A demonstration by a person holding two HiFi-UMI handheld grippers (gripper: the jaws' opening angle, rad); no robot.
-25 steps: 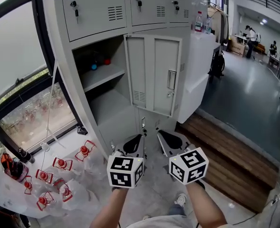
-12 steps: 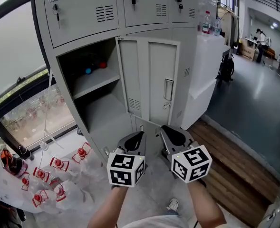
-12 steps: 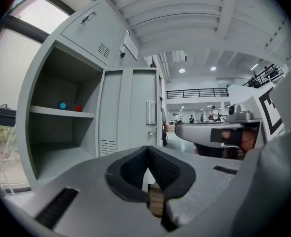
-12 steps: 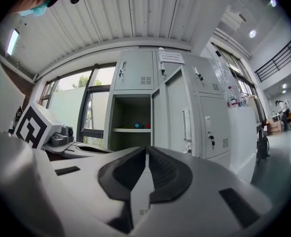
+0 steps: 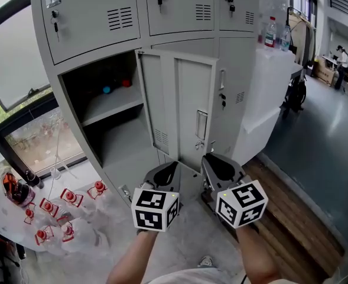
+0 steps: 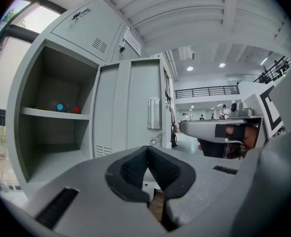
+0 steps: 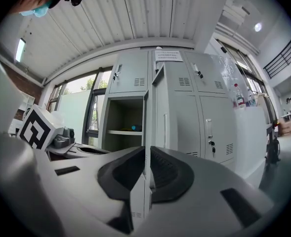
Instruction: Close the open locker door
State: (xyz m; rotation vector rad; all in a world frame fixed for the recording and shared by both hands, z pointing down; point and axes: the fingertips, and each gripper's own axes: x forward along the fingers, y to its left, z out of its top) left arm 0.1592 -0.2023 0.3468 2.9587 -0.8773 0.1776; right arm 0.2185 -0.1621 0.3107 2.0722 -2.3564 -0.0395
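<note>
At the far left, small red-capped items (image 5: 55, 218) lay on a clear plastic sheet on the floor below the window (image 5: 20, 141). Beside them rose the grey locker bank (image 5: 103, 16). One tall compartment (image 5: 111, 129) gaped, with a blue thing (image 5: 106, 90) and a red thing (image 5: 126, 83) on its shelf.

The open locker door (image 5: 179, 111) hung from the compartment's right edge. It stood upright, its long axis vertical, and was swung well out from the bank. The face with the vertical handle (image 5: 201, 125) was turned toward the person, and the free edge pointed right.

Low in front of the door, apart from it, two tools were held side by side, both pointing at the lockers. The left tool (image 5: 165, 179) had its jaws brought together at the tips, with nothing between them. The right tool (image 5: 221, 167) was likewise closed and empty, with the door's edge lined up ahead of it.

Further right, two bottles (image 5: 271, 31) stood on a white surface (image 5: 274, 70). Beyond it lay a strip of wooden flooring (image 5: 292, 218).
</note>
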